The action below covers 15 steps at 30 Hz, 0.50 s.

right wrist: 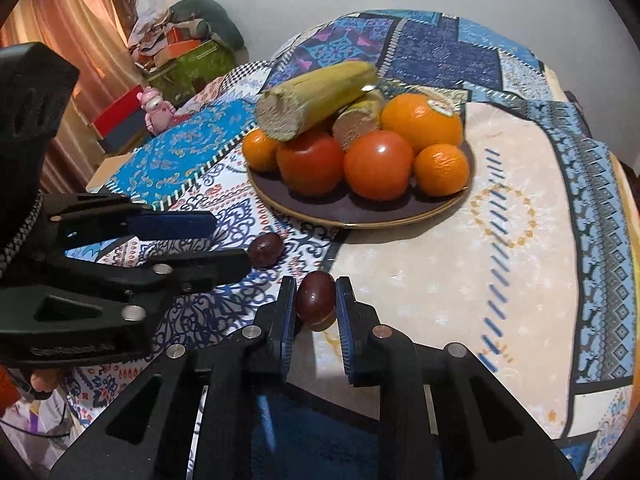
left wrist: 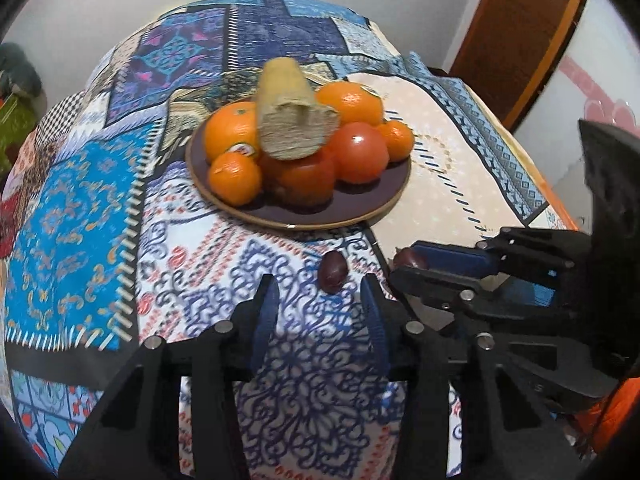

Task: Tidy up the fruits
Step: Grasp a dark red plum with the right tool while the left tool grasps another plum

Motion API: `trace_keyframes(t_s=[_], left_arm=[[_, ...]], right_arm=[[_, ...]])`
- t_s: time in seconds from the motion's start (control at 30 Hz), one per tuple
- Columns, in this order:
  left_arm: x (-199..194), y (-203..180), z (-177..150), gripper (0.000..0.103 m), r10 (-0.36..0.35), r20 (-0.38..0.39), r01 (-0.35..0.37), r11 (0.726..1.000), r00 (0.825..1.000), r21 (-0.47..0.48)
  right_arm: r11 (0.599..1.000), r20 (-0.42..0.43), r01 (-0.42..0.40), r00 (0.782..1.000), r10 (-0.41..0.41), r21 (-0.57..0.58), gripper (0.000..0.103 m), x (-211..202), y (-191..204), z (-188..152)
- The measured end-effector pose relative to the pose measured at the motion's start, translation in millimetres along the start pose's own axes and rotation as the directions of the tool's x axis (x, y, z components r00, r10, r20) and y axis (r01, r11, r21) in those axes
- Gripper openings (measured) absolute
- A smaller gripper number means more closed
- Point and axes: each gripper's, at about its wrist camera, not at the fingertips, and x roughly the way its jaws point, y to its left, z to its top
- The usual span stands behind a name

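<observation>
The plate (right wrist: 360,216) in front of both tongs already carries most of the fruit: oranges (right wrist: 422,120), 2 red round fruits (right wrist: 378,164) and 2 cut yellow-green stalks (right wrist: 316,98) lying on top. I judge the task as nearly finished; 2 small dark fruits remain outside the plate.

The right tongs (right wrist: 316,300) hold one dark fruit (right wrist: 315,294) between their blue pads, narrow around it, close above the worktop (right wrist: 440,280). The other dark fruit (left wrist: 331,272) lies on the cloth just ahead of the left tongs (left wrist: 320,300), which stand wide with nothing between them.

Whether the held fruit still touches the cloth, I cannot tell. The stalks hide the back of the plate, so more fruit may lie there. The far corners of the room are blurred.
</observation>
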Motion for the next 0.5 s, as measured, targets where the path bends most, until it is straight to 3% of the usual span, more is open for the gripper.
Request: trace_keyframes(t_s=[0.27,0.5], left_arm=[[23.7,-7.8,11.3,0.027,0.025,-0.033,-0.024,0.999,0.999,0.043],[23.6,-3.4,13.7,0.015,0.017,-0.024,-0.017,1.0,1.0,0.021]], right_arm=[[0.999,0.034,0.015,0.999,-0.016,0.047,0.018,-14.6,-20.8,-1.8],[0.997,0.05,0.01,0.999,-0.013,0.073,0.018,-18.5,-27.7,0.1]])
